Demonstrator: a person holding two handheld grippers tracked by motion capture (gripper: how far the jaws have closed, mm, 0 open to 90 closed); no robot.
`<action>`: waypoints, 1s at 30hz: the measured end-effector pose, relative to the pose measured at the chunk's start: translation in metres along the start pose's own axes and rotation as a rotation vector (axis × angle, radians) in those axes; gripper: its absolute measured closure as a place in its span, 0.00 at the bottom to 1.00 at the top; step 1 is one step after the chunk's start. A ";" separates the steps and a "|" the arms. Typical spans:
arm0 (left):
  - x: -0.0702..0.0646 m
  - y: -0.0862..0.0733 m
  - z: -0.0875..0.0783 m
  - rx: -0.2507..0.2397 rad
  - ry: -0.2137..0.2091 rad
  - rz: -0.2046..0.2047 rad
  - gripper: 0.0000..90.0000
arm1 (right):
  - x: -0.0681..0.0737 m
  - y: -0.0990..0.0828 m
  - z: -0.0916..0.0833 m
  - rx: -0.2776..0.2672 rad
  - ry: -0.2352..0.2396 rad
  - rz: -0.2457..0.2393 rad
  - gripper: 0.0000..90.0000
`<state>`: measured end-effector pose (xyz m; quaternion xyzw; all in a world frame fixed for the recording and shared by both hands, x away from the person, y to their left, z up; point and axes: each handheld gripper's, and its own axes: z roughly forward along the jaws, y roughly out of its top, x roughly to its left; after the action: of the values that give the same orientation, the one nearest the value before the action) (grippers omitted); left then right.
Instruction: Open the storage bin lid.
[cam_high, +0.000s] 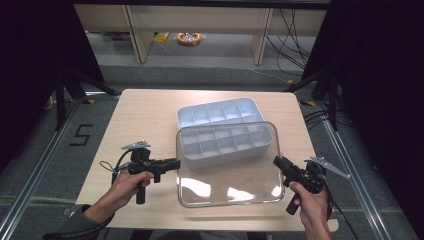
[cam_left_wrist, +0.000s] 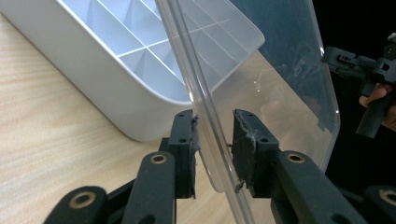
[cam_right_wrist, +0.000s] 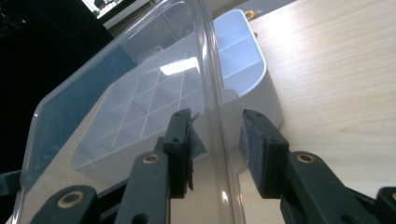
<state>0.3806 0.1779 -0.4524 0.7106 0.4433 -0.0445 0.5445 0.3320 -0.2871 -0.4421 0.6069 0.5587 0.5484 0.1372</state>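
high view: left tongs (cam_high: 172, 163) and right tongs (cam_high: 278, 162), both unclenched, straddle opposite edges of clear plastic lid (cam_high: 227, 175); light wooden tabletop (cam_high: 145, 112) open behind.

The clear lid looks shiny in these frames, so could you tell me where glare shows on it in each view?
High view: two bright patches on the clear lid near its front edge. Right gripper view: one white reflection on the lid above the white tray. Left gripper view: no strong glare, only a bright line along the lid's edge between the left gripper jaws.

Divided tray (cam_high: 220, 113) on wooden table (cam_high: 145, 112)
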 end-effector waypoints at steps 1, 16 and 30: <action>0.000 -0.001 0.000 0.002 0.000 -0.001 0.77 | 0.000 0.000 0.000 0.000 0.000 0.000 0.72; -0.007 -0.019 -0.006 0.034 -0.017 0.007 0.76 | -0.002 -0.030 -0.018 0.027 -0.022 0.019 0.71; -0.006 -0.043 -0.003 0.105 -0.024 0.014 0.76 | -0.007 -0.052 -0.030 0.064 -0.036 0.028 0.71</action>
<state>0.3464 0.1773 -0.4796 0.7407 0.4290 -0.0725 0.5118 0.2817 -0.2882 -0.4753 0.6285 0.5649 0.5209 0.1202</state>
